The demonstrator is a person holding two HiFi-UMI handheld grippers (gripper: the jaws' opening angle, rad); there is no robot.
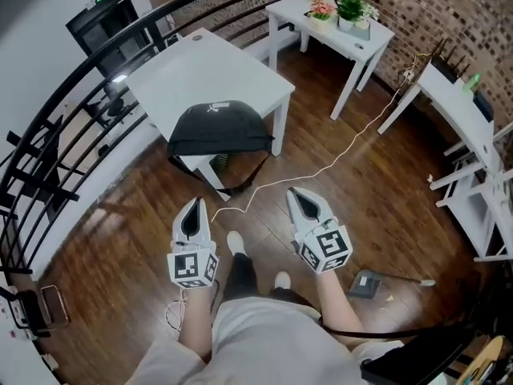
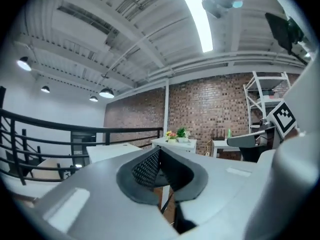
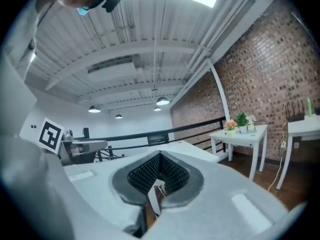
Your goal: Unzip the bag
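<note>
A black bag [image 1: 218, 127] lies at the near edge of a white table [image 1: 204, 74], its strap hanging toward the floor. My left gripper [image 1: 195, 203] and my right gripper [image 1: 297, 193] are held side by side above the wooden floor, well short of the bag. Both are shut with nothing between the jaws. In the left gripper view the jaws [image 2: 159, 152] meet at their tips. The right gripper view shows its jaws [image 3: 159, 156] closed as well, pointing level across the room. The bag does not show in either gripper view.
A second white table [image 1: 333, 24] with potted flowers [image 1: 322, 8] stands at the back right. A white cable [image 1: 321, 167] runs across the floor. A black curved railing [image 1: 56, 111] lines the left side. White shelving [image 1: 473, 135] stands at the right. A dustpan [image 1: 369, 283] lies near my right.
</note>
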